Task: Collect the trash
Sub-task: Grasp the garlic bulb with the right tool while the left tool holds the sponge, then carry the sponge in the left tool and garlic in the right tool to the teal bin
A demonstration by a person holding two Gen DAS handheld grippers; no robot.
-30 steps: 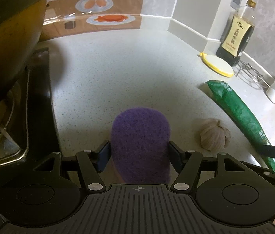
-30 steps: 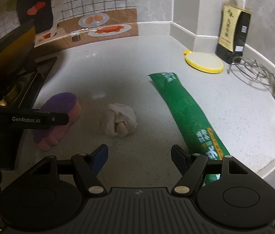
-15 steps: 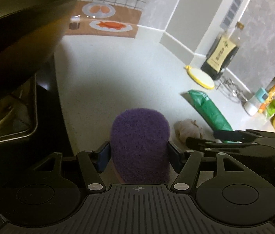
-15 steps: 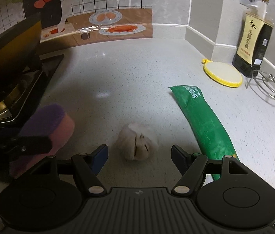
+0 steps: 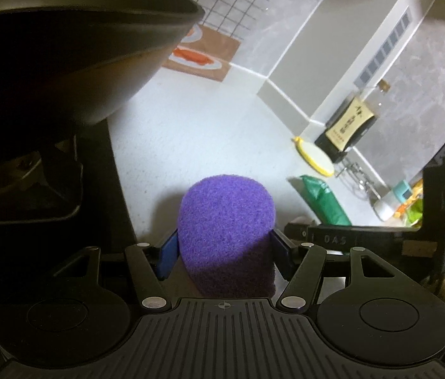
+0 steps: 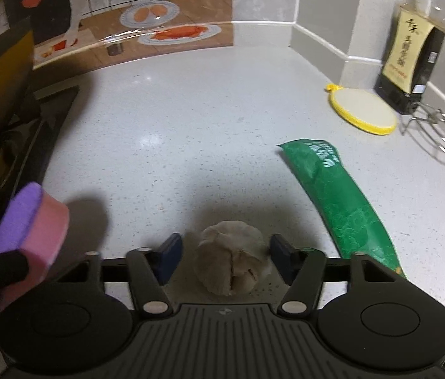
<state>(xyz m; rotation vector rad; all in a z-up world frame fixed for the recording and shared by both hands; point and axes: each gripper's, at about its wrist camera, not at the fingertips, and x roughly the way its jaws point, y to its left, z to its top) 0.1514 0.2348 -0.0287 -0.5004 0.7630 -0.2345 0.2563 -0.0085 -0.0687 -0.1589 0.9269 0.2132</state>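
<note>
Two tools work the white table (image 6: pixel 191 120): the left tool (image 5: pixel 224 249) grips a purple sponge (image 5: pixel 227 230) beside the stove. To its right, the right tool (image 6: pixel 225 257) has been closing around a crumpled paper wad (image 6: pixel 232 263), pads apart from it; a green packet (image 6: pixel 339 199) lies farther right.

Dark wok (image 5: pixel 74 60) sits on the stove (image 6: pixel 17 145) at left. Back right there's a soy sauce bottle (image 6: pixel 412 60), with a round yellow-rimmed pad (image 6: pixel 363 110) and a wire trivet (image 6: pixel 437 129) just beside it on the speckled countertop (image 6: pixel 206 120).

fuzzy purple sponge (image 5: pixel 226 218); glossy green plastic wrapper (image 6: pixel 339 199); crumpled paper wad (image 6: pixel 232 262); speckled smooth countertop (image 6: pixel 191 126).
</note>
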